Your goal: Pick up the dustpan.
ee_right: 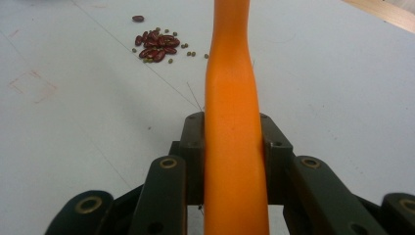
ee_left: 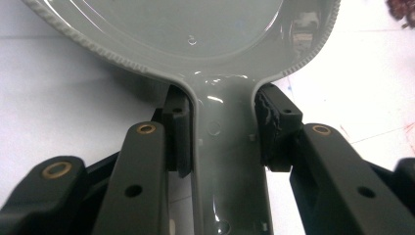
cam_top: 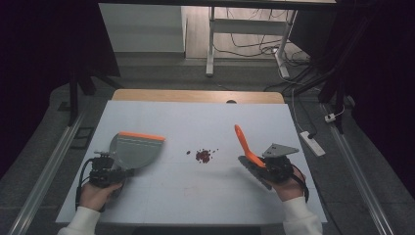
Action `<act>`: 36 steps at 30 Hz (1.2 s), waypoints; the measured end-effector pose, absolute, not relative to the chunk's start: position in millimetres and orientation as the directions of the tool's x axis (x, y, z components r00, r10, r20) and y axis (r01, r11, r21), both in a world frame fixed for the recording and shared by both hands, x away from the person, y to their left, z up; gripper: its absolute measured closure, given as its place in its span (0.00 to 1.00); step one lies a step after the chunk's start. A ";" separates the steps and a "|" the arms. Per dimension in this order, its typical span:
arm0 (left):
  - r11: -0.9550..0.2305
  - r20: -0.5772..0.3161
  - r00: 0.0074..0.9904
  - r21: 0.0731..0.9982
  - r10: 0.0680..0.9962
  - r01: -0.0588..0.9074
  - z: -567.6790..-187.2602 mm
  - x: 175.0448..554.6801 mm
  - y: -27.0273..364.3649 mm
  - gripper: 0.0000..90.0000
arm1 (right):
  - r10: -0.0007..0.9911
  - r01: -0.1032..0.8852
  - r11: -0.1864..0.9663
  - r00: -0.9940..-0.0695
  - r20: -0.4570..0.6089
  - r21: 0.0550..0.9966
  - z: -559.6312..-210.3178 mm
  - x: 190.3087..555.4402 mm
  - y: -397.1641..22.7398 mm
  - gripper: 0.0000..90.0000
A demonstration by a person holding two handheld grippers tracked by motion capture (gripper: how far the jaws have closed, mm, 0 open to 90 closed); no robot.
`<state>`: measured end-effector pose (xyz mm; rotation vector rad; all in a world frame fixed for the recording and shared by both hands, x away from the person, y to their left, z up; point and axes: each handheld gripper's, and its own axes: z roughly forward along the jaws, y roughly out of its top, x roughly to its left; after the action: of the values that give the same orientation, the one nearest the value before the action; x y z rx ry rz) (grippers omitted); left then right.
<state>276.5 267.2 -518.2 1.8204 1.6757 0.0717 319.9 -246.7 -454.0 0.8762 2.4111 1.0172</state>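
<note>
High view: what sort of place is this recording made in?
Likely a lab or workshop recording bay: a white-topped table on a wooden bench, dark curtains at the sides, and loose cables with a power strip on the floor.

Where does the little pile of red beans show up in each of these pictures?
High view: beans at table centre, between dustpan and orange brush.
Left gripper view: top right corner, beyond the dustpan's rim.
Right gripper view: upper left, left of the brush handle.
Shared landmark: the white table.

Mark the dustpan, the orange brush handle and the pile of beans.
dustpan (cam_top: pixel 134 151), high view, on its grey pan.
orange brush handle (ee_right: pixel 234 122), right gripper view, mid-handle between the jaws.
pile of beans (cam_top: pixel 203 155), high view, middle of the pile.
</note>
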 end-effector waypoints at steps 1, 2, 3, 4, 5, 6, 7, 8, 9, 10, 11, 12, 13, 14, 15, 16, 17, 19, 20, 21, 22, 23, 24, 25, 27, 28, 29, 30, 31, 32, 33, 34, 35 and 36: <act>0.030 -0.384 0.188 0.496 0.904 0.868 -517.7 276.2 268.1 0.69 | 0.672 0.396 0.544 -0.733 -0.101 0.740 -453.6 319.7 -246.8 0.78; 0.030 -0.388 0.195 0.505 0.901 0.863 -517.4 275.8 268.5 0.69 | 0.676 0.396 0.538 -0.730 -0.100 0.744 -452.4 319.3 -247.7 0.78; 0.026 -0.388 0.206 0.514 0.898 0.857 -517.0 275.3 268.9 0.69 | 0.678 0.395 0.535 -0.729 -0.100 0.747 -452.3 319.2 -248.1 0.78; 0.024 -0.389 0.212 0.521 0.897 0.853 -516.5 274.7 268.9 0.69 | 0.678 0.395 0.535 -0.729 -0.100 0.747 -452.3 319.2 -248.1 0.78; 0.020 -0.389 0.221 0.527 0.895 0.849 -516.2 274.5 269.0 0.69 | 0.677 0.394 0.535 -0.729 -0.101 0.747 -452.4 319.4 -248.1 0.78; 0.013 -0.388 0.230 0.533 0.892 0.846 -515.9 274.4 269.1 0.69 | 0.676 0.393 0.539 -0.729 -0.105 0.745 -452.8 319.7 -248.0 0.78; 0.010 -0.388 0.238 0.539 0.890 0.842 -515.8 274.4 269.3 0.69 | 0.675 0.394 0.543 -0.730 -0.107 0.742 -453.1 319.9 -247.7 0.78; 0.003 -0.387 0.248 0.546 0.888 0.838 -515.9 274.5 269.8 0.69 | 0.676 0.395 0.543 -0.729 -0.107 0.741 -452.9 320.0 -247.8 0.78; 0.001 -0.387 0.256 0.552 0.886 0.834 -516.1 274.6 270.0 0.69 | 0.676 0.395 0.543 -0.729 -0.107 0.741 -452.9 320.0 -247.8 0.78; -0.004 -0.387 0.264 0.558 0.883 0.830 -516.4 274.7 270.2 0.69 | 0.678 0.395 0.539 -0.728 -0.105 0.744 -452.7 319.8 -248.0 0.78; -0.011 -0.386 0.274 0.562 0.881 0.827 -516.7 275.0 270.1 0.69 | 0.679 0.395 0.537 -0.727 -0.103 0.746 -452.7 319.8 -247.9 0.78; -0.021 -0.385 0.288 0.568 0.877 0.823 -517.0 275.5 270.1 0.69 | 0.679 0.395 0.537 -0.727 -0.103 0.745 -452.9 319.9 -247.5 0.78; -0.027 -0.383 0.299 0.575 0.874 0.818 -517.1 276.1 270.3 0.69 | 0.677 0.393 0.542 -0.728 -0.109 0.743 -453.1 319.9 -246.9 0.78; -0.030 -0.385 0.307 0.580 0.870 0.814 -517.1 276.8 270.7 0.69 | 0.674 0.387 0.547 -0.729 -0.116 0.742 -453.2 319.9 -246.5 0.78; -0.031 -0.389 0.313 0.584 0.866 0.811 -517.1 277.8 271.1 0.69 | 0.673 0.385 0.547 -0.730 -0.117 0.743 -452.9 320.1 -246.5 0.78; -0.030 -0.394 0.320 0.590 0.862 0.807 -517.2 278.5 271.4 0.69 | 0.674 0.384 0.545 -0.730 -0.116 0.745 -452.5 320.2 -246.6 0.78; -0.031 -0.396 0.326 0.595 0.859 0.803 -517.1 279.0 271.8 0.69 | 0.676 0.385 0.542 -0.728 -0.115 0.747 -452.1 320.1 -246.6 0.78; -0.034 -0.396 0.337 0.603 0.854 0.797 -517.2 279.7 271.7 0.69 | 0.681 0.389 0.537 -0.724 -0.112 0.749 -452.8 320.4 -246.9 0.78; -0.042 -0.393 0.345 0.607 0.852 0.793 -517.4 280.3 271.7 0.69 | 0.681 0.389 0.537 -0.724 -0.112 0.749 -452.8 320.4 -246.9 0.78; -0.049 -0.390 0.353 0.610 0.850 0.791 -517.6 281.0 271.8 0.69 | 0.680 0.389 0.541 -0.725 -0.115 0.746 -453.5 320.7 -246.8 0.78; -0.052 -0.392 0.358 0.610 0.847 0.791 -517.6 281.8 271.9 0.69 | 0.679 0.391 0.546 -0.725 -0.117 0.741 -454.0 320.8 -246.5 0.78; -0.052 -0.393 0.361 0.613 0.846 0.789 -517.5 282.5 272.2 0.69 | 0.678 0.392 0.549 -0.725 -0.119 0.739 -454.2 320.9 -246.4 0.78; -0.051 -0.393 0.363 0.617 0.845 0.785 -517.0 282.8 272.4 0.69 | 0.679 0.391 0.548 -0.724 -0.120 0.739 -453.8 320.9 -246.4 0.78; -0.054 -0.392 0.370 0.621 0.842 0.782 -516.6 283.1 272.7 0.69 | 0.680 0.390 0.544 -0.724 -0.118 0.743 -453.4 320.9 -246.7 0.78; -0.062 -0.389 0.386 0.633 0.836 0.772 -515.6 283.5 273.2 0.69 | 0.683 0.392 0.539 -0.722 -0.115 0.745 -453.1 320.9 -246.6 0.78; -0.065 -0.389 0.393 0.636 0.833 0.769 -515.2 284.6 273.3 0.69 | 0.681 0.390 0.544 -0.723 -0.119 0.743 -453.4 321.0 -246.0 0.78; -0.071 -0.387 0.400 0.640 0.831 0.766 -514.6 286.5 273.2 0.69 | 0.679 0.390 0.547 -0.724 -0.120 0.741 -454.0 321.0 -245.4 0.78; -0.074 -0.384 0.405 0.643 0.830 0.762 -513.7 288.8 272.7 0.69 | 0.678 0.391 0.550 -0.725 -0.121 0.738 -454.7 321.0 -244.4 0.78; -0.077 -0.379 0.408 0.648 0.831 0.758 -512.4 291.5 272.0 0.69 | 0.678 0.391 0.550 -0.725 -0.121 0.738 -454.7 321.0 -244.4 0.78; -0.079 -0.375 0.413 0.653 0.830 0.753 -511.1 294.0 271.3 0.69 | 0.679 0.393 0.549 -0.724 -0.120 0.738 -454.6 320.9 -244.1 0.78; -0.084 -0.372 0.421 0.659 0.827 0.747 -510.0 296.2 270.7 0.69 | 0.679 0.393 0.547 -0.725 -0.118 0.739 -454.1 320.7 -243.8 0.78; -0.086 -0.375 0.429 0.663 0.822 0.744 -509.3 298.1 269.9 0.69 | 0.679 0.391 0.547 -0.725 -0.119 0.741 -453.6 320.8 -243.8 0.78; -0.094 -0.370 0.438 0.666 0.819 0.740 -508.6 299.7 269.0 0.69 | 0.680 0.392 0.544 -0.724 -0.116 0.742 -453.1 320.7 -243.8 0.78; -0.107 -0.361 0.446 0.668 0.819 0.737 -507.8 301.1 268.0 0.69 | 0.681 0.392 0.543 -0.723 -0.116 0.743 -452.9 320.8 -243.9 0.78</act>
<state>301.1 268.0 -507.8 1.8650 1.3160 0.1246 320.8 -243.9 -452.9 0.8766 2.3908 1.0090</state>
